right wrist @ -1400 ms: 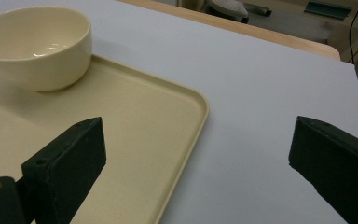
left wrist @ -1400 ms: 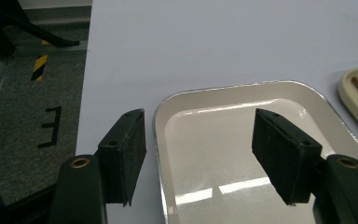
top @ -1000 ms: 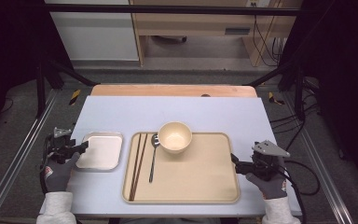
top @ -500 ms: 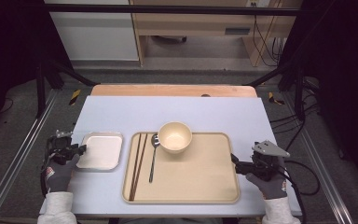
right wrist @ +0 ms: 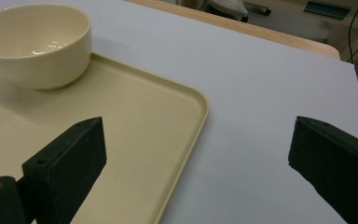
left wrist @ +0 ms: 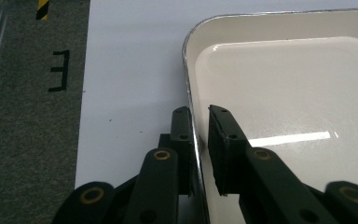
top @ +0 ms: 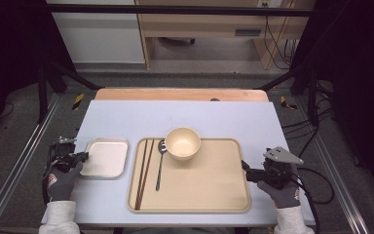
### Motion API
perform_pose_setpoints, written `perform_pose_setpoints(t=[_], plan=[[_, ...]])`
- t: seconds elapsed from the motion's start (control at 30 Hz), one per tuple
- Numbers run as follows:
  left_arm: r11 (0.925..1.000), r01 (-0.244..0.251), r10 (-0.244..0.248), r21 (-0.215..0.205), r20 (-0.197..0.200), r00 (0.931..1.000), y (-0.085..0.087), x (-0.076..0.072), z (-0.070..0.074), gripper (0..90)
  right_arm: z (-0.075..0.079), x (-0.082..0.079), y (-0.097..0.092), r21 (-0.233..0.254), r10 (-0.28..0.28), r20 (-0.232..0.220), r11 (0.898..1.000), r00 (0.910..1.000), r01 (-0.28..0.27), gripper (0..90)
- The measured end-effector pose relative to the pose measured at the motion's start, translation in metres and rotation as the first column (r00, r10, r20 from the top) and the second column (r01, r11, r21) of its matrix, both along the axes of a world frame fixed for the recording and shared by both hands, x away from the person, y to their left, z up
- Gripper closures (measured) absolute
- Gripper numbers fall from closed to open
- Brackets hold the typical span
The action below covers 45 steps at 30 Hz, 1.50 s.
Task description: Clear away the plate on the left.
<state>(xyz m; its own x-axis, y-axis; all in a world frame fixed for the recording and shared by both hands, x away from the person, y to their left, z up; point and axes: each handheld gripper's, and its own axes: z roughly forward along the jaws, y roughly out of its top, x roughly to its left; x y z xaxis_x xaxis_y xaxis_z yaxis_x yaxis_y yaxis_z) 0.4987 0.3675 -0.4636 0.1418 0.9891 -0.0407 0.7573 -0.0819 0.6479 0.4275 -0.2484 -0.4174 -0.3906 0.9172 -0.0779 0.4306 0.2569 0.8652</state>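
My left gripper (left wrist: 199, 116), jaws just closing, pinches the left rim of the white dish (top: 104, 157), a light, stiff, glossy and likely slippery piece lying just left of the tray (top: 214, 190), while my right gripper (right wrist: 198, 154) gapes open over the tray's right edge.

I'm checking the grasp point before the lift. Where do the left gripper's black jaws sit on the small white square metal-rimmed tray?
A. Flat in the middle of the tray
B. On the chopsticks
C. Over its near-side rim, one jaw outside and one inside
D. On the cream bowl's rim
C: in the left gripper view the left gripper straddles the rim of the small white square metal-rimmed tray, its jaws having just closed in, one outside and one inside.
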Motion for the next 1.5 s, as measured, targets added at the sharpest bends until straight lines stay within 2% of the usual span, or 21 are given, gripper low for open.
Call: perform_pose_setpoints(t=[0.2, 0.37, 0.63, 1.03, 1.1, 1.2, 1.5], plan=[[0.9995, -0.013, 0.013, -0.027, -0.006, 0.9999, 0.002, -0.001, 0.0, 82.8, -0.001, 0.0, 0.001, -0.002, 0.001, -0.005, 1.0, 1.0, -0.001, 4.2], [0.9992, -0.023, 0.023, -0.034, 0.002, 0.9997, 0.001, -0.002, 0.002, 83.8, 0.0, 0.0, 0.0, 0.001, 0.001, -0.003, 1.0, 1.0, -0.001, 4.2], [0.9979, -0.022, 0.027, -0.06, 0.07, 0.9972, -0.002, -0.009, 0.014, 86.5, -0.001, 0.0, 0.001, 0.0, 0.002, -0.009, 1.0, 1.0, -0.002, 4.1], [0.9966, 0.001, 0.008, -0.083, 0.113, 0.9936, -0.007, -0.015, 0.023, 89.0, -0.001, 0.001, 0.001, 0.001, 0.002, -0.009, 1.0, 1.0, -0.002, 4.1], [0.9958, 0.008, 0.005, -0.092, 0.135, 0.9908, -0.008, -0.017, 0.027, 89.0, -0.001, 0.001, 0.001, -0.001, 0.002, -0.007, 1.0, 1.0, -0.002, 4.0], [0.9968, 0.013, -0.002, -0.078, 0.142, 0.9899, -0.011, -0.019, 0.03, 89.0, 0.0, 0.0, 0.001, 0.002, 0.001, -0.008, 1.0, 1.0, -0.001, 4.1], [0.9937, 0.039, -0.017, -0.106, 0.2, 0.9796, -0.013, -0.027, 0.044, 88.9, 0.0, 0.0, 0.0, 0.002, 0.001, -0.004, 1.0, 1.0, -0.001, 4.0]])
